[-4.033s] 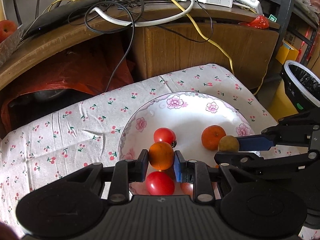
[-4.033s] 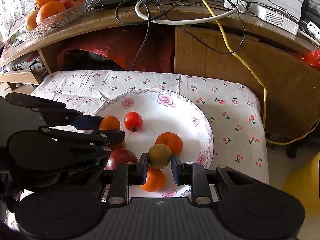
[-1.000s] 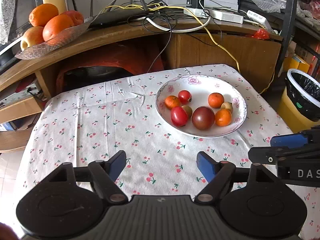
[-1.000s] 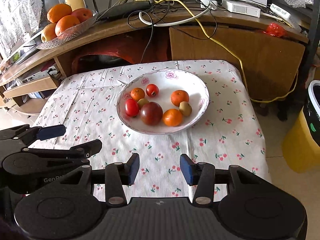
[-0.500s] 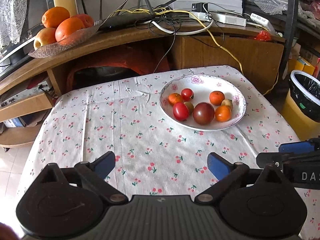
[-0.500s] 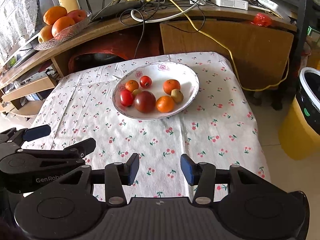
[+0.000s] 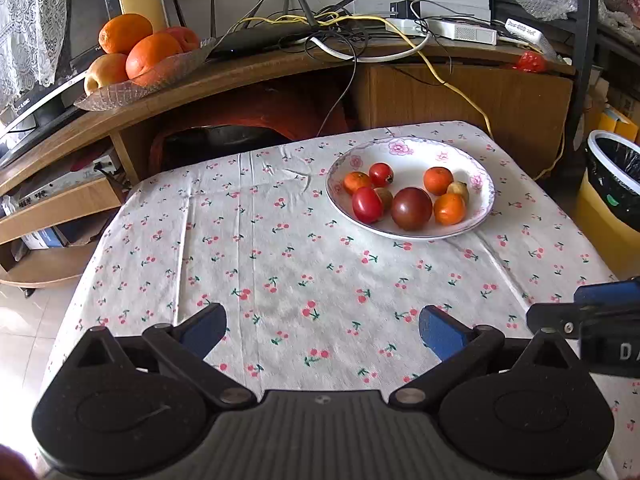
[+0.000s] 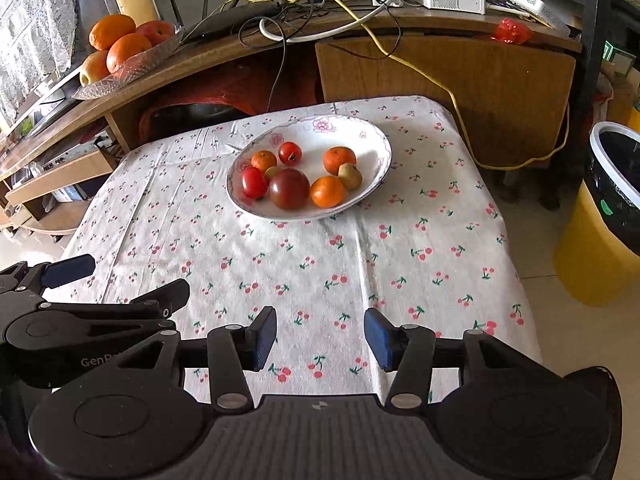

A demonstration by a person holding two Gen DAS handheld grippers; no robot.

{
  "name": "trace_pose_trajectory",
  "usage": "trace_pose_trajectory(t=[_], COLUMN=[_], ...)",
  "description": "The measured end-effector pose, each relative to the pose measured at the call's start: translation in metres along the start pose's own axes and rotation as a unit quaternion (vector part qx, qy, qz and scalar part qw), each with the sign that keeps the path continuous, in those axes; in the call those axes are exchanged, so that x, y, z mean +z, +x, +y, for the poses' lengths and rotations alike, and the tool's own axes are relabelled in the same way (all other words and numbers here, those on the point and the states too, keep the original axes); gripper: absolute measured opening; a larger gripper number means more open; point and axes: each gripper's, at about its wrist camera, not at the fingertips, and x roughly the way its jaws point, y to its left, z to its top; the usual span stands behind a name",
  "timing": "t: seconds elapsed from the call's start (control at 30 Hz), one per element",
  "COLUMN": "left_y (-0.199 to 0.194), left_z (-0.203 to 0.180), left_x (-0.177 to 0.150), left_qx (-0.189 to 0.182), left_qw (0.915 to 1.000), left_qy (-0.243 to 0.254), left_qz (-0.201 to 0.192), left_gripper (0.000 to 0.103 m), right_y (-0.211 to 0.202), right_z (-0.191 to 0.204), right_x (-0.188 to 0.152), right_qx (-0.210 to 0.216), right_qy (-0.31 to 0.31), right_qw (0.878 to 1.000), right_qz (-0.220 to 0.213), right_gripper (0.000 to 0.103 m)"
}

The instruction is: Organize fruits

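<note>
On the cherry-print tablecloth [image 7: 280, 264], a floral plate [image 7: 404, 152] of fruits [image 7: 412, 208] sits well ahead of both grippers. Left gripper [image 7: 322, 326] gapes wide, empty; right gripper [image 8: 320, 338] is parted, also empty.

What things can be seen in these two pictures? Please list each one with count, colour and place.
plate: one, white with pink flowers, far on the table
small oranges: three, orange, in the plate
red tomatoes: two, red, in the plate
dark tomato: one, dark red, plate front
brownish fruits: two, in the plate
tablecloth: one, white with cherries, over the table
glass dish: one, clear, holding large fruit, on the shelf, left
bin: one, yellow, black liner, floor right
cables: several, on the shelf
left gripper: open, empty
right gripper: open, empty
</note>
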Motion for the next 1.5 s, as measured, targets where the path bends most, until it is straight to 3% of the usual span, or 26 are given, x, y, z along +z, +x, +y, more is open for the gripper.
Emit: trace_pose_trajectory(t=[1.5], left_y=[-0.026], left_z=[-0.004], left_x=[-0.026], left_qx=[-0.04], left_qw=[0.9985], left_qy=[-0.037], left_qz=[0.011], left_gripper=[0.103], right_y=[-0.018], right_z=[-0.004], right_x=[-0.028], right_qx=[-0.008], right_qy=[0.017], right_qw=[1.0], right_qz=[-0.003], right_gripper=[0.049])
